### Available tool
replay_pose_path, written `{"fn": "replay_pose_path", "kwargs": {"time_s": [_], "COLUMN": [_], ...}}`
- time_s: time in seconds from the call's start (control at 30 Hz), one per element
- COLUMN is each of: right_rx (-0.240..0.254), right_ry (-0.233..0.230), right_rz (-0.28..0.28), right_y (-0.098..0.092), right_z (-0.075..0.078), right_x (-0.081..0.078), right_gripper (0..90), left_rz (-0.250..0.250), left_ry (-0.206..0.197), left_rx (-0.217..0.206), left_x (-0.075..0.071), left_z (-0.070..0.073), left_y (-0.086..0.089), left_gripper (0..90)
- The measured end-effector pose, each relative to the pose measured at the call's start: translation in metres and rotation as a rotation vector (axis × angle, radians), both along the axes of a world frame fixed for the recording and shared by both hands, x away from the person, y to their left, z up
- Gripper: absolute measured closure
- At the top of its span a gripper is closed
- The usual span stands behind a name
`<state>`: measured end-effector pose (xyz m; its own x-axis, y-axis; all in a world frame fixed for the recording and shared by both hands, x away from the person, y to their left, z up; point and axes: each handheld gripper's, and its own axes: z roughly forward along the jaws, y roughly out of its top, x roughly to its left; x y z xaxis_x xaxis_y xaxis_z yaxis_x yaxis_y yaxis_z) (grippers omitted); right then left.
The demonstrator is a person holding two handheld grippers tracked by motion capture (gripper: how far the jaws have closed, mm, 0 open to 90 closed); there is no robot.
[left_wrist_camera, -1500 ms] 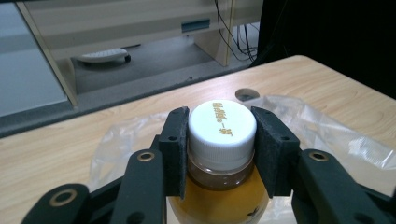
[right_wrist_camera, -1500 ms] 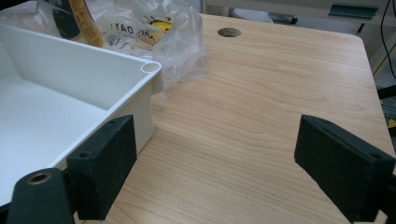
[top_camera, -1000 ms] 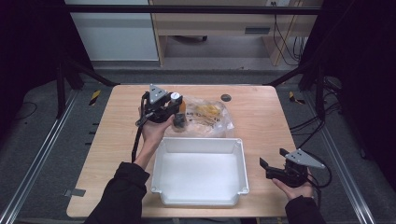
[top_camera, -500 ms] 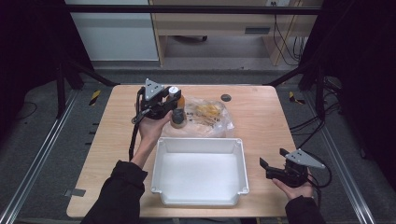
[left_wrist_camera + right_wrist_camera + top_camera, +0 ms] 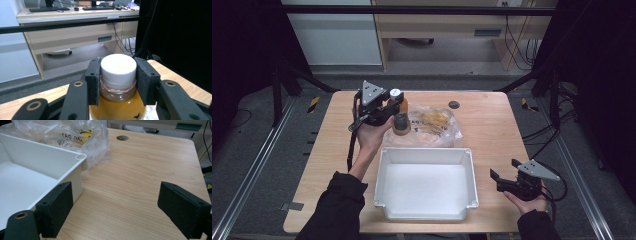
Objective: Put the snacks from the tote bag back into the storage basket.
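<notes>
A bottle (image 5: 398, 104) of amber liquid with a white screw cap (image 5: 118, 67) hangs just left of a clear plastic bag (image 5: 437, 125) at the back of the wooden table. My left gripper (image 5: 394, 100) is shut on it, its black pads (image 5: 93, 75) pressing both sides of the cap and neck. A white plastic tray (image 5: 424, 155) stands empty at the front middle. At the front right my right gripper (image 5: 495, 180) rests open, pointing at the tray's right wall, with only bare table between its pads (image 5: 58, 205).
The bag (image 5: 82, 135) holds yellow-printed packets and lies against the tray's far rim (image 5: 80, 157). A round dark grommet (image 5: 454, 104) sits in the tabletop behind the bag. Black frame posts flank the table, and a desk stands beyond it.
My left gripper has risen with the bottle in its grip and drifted slightly left. The right gripper has stayed in place.
</notes>
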<state>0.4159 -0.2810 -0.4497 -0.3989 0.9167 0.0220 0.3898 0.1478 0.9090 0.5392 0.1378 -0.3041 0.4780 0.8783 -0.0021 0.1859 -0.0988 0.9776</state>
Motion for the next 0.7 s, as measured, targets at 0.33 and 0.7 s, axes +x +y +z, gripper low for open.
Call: {"fn": "replay_pose_path", "kwargs": {"time_s": [0.33,0.7], "right_rx": [-0.004,-0.004], "right_ry": [-0.003,-0.004], "right_rz": [0.000,0.000], "right_y": [0.000,0.000], "right_z": [0.000,0.000], "right_x": [0.000,0.000], "right_gripper": [13.2,13.2], "left_rz": [-0.005,-0.021], "left_ry": [-0.008,-0.038], "left_rx": [-0.008,-0.012], "left_x": [-0.010,-0.020], "left_z": [0.008,0.021], "left_y": [-0.001,-0.004], "left_gripper": [59.1,59.1]}}
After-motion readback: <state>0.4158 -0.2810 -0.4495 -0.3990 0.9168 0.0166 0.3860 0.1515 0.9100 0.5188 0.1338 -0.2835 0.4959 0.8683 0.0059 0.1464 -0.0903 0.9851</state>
